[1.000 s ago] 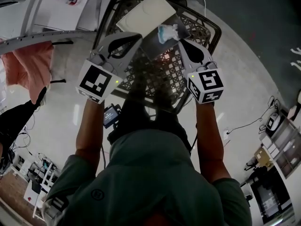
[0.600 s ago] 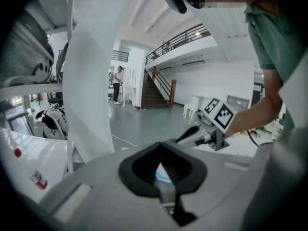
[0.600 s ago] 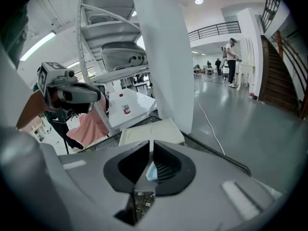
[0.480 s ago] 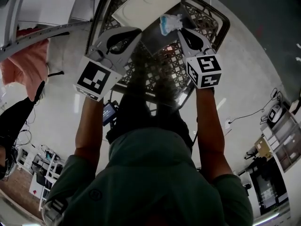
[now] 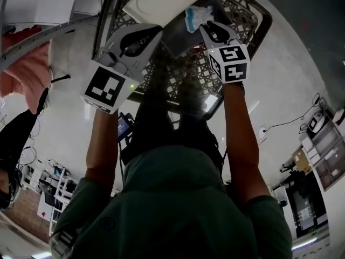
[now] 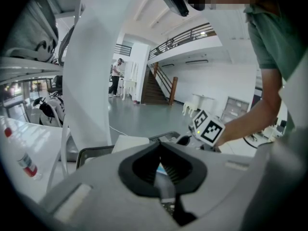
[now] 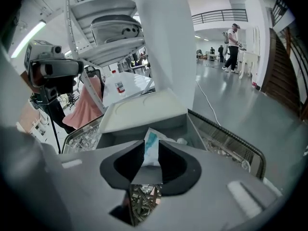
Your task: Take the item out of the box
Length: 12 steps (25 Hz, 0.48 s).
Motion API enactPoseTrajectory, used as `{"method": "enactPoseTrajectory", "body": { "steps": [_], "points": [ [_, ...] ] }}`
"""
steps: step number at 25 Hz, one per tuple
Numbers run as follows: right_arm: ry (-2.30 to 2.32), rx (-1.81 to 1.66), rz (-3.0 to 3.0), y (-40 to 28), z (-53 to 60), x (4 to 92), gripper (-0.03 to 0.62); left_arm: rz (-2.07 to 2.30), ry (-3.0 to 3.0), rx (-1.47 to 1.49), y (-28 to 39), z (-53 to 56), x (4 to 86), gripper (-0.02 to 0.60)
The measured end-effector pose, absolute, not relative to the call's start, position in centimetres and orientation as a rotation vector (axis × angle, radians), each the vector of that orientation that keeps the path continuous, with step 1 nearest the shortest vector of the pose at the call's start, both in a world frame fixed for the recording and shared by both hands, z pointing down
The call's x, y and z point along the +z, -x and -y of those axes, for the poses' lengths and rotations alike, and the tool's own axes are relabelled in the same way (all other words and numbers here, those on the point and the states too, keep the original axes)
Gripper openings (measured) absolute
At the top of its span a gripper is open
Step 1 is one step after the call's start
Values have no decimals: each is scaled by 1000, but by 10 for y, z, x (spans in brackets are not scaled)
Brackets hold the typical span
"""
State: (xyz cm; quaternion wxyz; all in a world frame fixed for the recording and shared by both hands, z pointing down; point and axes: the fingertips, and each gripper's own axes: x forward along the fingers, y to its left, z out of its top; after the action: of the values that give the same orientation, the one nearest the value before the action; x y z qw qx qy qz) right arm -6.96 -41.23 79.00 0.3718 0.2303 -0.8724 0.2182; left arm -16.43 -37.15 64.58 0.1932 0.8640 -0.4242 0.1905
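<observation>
Both grippers have dropped toward the wire basket since the earlier frames, R more than L, and the R marker cube now sits farther from me, close to the box. R gripper: jaws have just been opening and now stand at a narrow-to-medium gap. The item, a white packet w/ teal print, stands upright between them. In the right gripper view there is a sliver of space along the left pad, so the pads do not appear to clamp it. Cannot tell whether the packet's lower edge rests on anything. Packet position: over the open grey box, at its right part, just near side of the raised white lid. The box sits in the far part of the basket, w/ the lid tilted back to the far left. L gripper: jaws closed to a thin slit w/ tips meeting and nothing between them. It is held to the left of the box over the basket's left side, apart from the packet. The R marker cube shows to its right. Pink cloth hangs at the far left, outside the basket.
</observation>
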Motion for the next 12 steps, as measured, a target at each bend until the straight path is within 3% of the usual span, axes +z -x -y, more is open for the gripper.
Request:
{"method": "enactPoseTrajectory", "body": {
  "steps": [8,12],
  "points": [
    [-535,440,2097,71,410,836,231,1178,-2408,515,166,366,662,2],
    [-495,343,2007,71,410,855,235,1183,-2398,509,172,363,669,2]
  ]
}}
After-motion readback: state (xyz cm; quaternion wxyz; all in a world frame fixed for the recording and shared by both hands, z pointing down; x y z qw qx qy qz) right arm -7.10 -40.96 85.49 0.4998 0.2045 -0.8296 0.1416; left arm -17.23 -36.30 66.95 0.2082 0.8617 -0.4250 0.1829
